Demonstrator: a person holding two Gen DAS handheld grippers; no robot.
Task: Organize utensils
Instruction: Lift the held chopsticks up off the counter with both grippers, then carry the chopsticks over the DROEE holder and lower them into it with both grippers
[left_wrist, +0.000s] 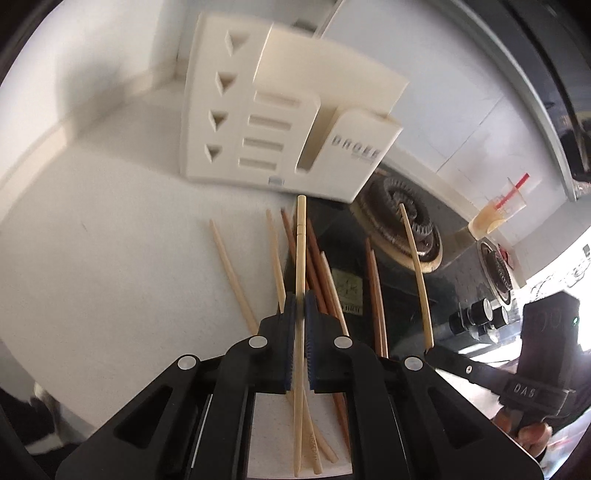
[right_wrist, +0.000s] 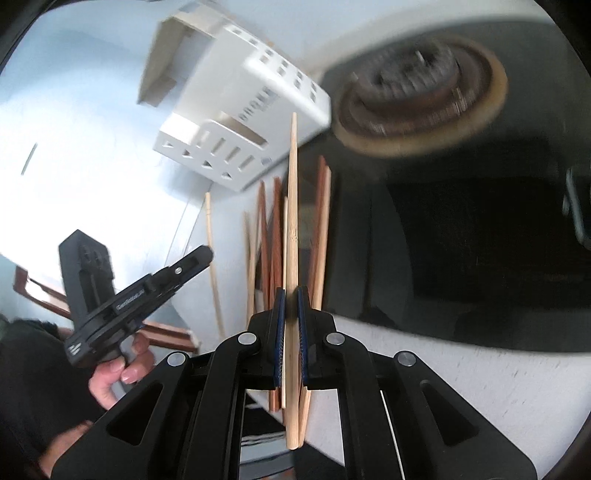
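Note:
My left gripper (left_wrist: 300, 295) is shut on a pale chopstick (left_wrist: 301, 236) that points up toward the cream utensil holder (left_wrist: 258, 122) standing on the white counter. My right gripper (right_wrist: 290, 291) is shut on another pale chopstick (right_wrist: 292, 192), held above a loose pile of pale and brown chopsticks (right_wrist: 271, 236). The pile also shows under the left gripper (left_wrist: 317, 266). The right gripper's chopstick (left_wrist: 415, 258) shows in the left wrist view. The holder shows at upper left in the right wrist view (right_wrist: 229, 110). The left gripper appears there (right_wrist: 147, 288), hand-held.
A black glass cooktop (right_wrist: 480, 240) with a round burner (right_wrist: 421, 99) lies to the right of the pile. In the left wrist view a burner (left_wrist: 402, 225), stove knobs (left_wrist: 480, 314) and a plastic cup with a red straw (left_wrist: 498, 214) stand at right.

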